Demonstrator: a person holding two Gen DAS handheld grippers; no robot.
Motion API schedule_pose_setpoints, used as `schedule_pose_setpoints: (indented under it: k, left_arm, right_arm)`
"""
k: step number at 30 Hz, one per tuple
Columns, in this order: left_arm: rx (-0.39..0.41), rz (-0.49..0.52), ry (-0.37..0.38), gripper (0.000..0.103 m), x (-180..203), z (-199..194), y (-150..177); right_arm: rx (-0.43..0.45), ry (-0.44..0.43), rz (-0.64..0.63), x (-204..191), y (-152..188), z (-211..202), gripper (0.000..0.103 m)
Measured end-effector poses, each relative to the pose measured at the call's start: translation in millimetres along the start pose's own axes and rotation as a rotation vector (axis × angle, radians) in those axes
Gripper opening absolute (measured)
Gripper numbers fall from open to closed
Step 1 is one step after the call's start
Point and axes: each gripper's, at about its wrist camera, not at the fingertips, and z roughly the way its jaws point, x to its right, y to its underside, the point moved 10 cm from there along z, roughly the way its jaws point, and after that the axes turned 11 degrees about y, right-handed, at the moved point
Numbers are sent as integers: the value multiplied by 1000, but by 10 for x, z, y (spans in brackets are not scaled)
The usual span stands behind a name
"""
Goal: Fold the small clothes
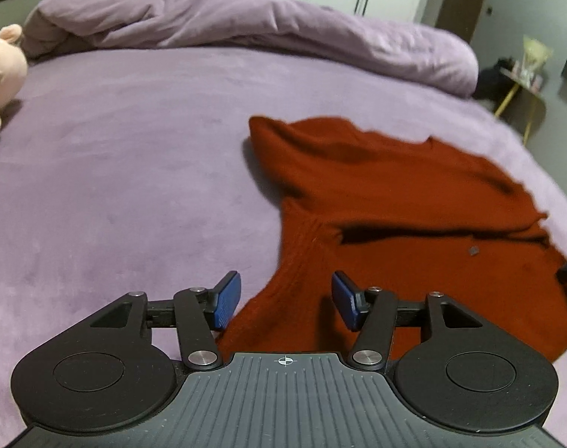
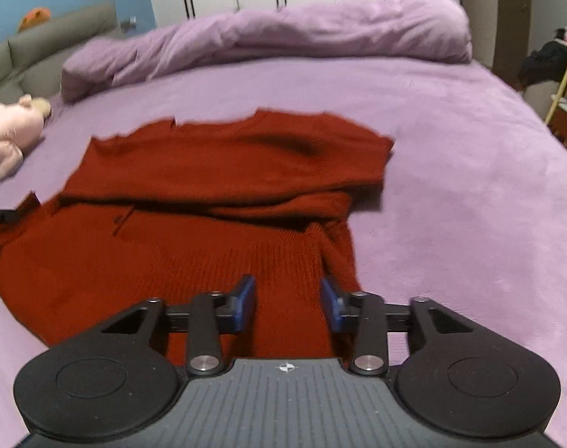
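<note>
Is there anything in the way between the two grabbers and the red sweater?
No, nothing visible. The red sweater lies flat on the purple bed, right below the open left gripper and open right gripper. The pink stuffed toy sits off to the side, apart from the sweater.

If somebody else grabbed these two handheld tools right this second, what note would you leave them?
Left tool: open, holding nothing, over the near left edge of the red sweater.
Right tool: open, holding nothing, over the sweater's near right part.
Sweater: lying on the purple bed cover, its far part doubled over toward the near side.
Done: one fold, it seems.
Left: probably more folds to make it compact, then smoothing.
Nearby: pink plush toy and rolled duvet, both clear of the sweater.
</note>
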Motion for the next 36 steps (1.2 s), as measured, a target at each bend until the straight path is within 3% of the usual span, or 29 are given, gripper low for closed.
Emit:
schedule_pose_setpoints:
  k: [4,6,8,9,12,17,21,26,30,34,35,36]
  left_arm:
    - [-6,-47,42,40,-14,49,37]
    - [15,-21,20,17,19,8,17]
    - [26,3,4,12,57,-25,-1]
    - [33,13,5,11,84,-45,-11]
    - [48,43,4,10,162,-117,-57]
    - [124,32,37,9,277,-374,-277]
    - [222,-1,74,9,337,-526,-638]
    - [292,-77,12,9,173,-293,-1075]
    - [194,-108,-35,9,19,262,-1055]
    - [86,-139,-44,14,-66,589,-806]
    - [85,-133,-35,24,-59,589,-753]
    - [91,-116,-22,42,-44,570,-708]
  right_arm:
    - [-18,0,0,24,23,67,37]
    - [-26,-15,42,63,32,84,37]
    - [-21,-18,51,66,39,81,36]
    - [-16,-15,47,54,36,86,29]
    - [-12,-22,39,-1,25,103,9]
    - [50,-13,-3,-86,-69,-70,8]
    - [178,-30,29,-76,-387,-402,7]
    - [287,42,91,69,-901,-411,7]
    - [227,99,126,151,-1057,85,7]
    - [101,122,130,179,-896,668,8]
    - [67,122,132,194,-841,766,10]
    - [43,124,133,215,-794,824,15]
